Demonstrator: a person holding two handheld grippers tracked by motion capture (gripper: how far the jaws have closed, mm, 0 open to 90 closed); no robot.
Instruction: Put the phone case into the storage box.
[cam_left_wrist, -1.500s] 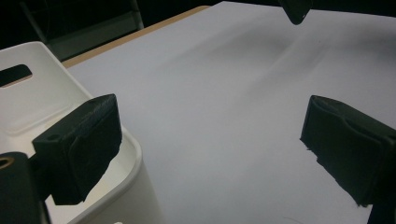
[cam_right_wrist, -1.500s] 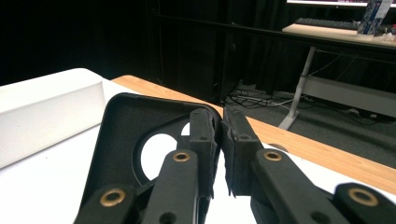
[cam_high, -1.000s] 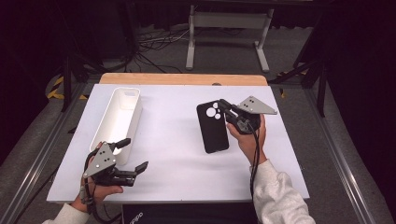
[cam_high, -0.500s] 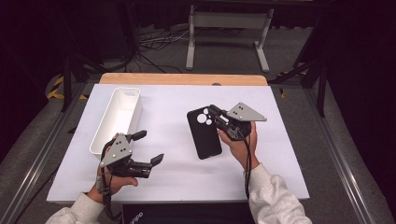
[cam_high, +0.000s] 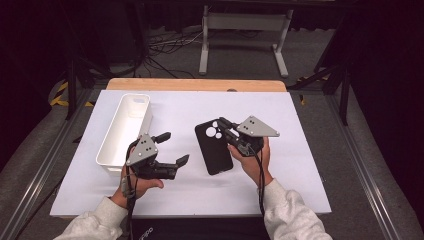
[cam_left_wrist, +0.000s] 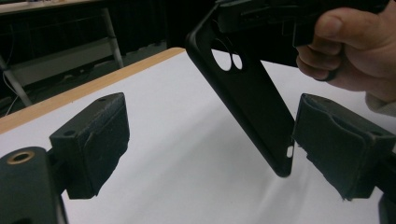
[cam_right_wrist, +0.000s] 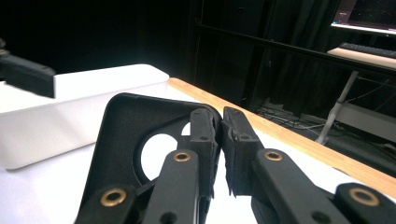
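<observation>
A black phone case (cam_high: 215, 152) with round camera holes is held at its camera end by my right gripper (cam_high: 223, 126), which is shut on the case's rim. In the right gripper view the pads (cam_right_wrist: 205, 128) pinch the wall of the case (cam_right_wrist: 121, 135). My left gripper (cam_high: 175, 147) stands open just left of the case, with nothing between its jaws, which have just closed a touch. In the left gripper view (cam_left_wrist: 212, 140) the case (cam_left_wrist: 247, 102) hangs tilted ahead, its lower end near the right pad (cam_left_wrist: 336, 144) but apart from it.
A long white tray (cam_high: 125, 127) stands at the left of the white table top (cam_high: 300, 165), just behind my left hand. A wooden strip (cam_high: 195, 84) runs along the far edge. Beyond it are a metal stand and cables on the floor.
My left gripper has moved right and away from the table's front edge, towards the case. My right gripper has carried the case leftwards towards it.
</observation>
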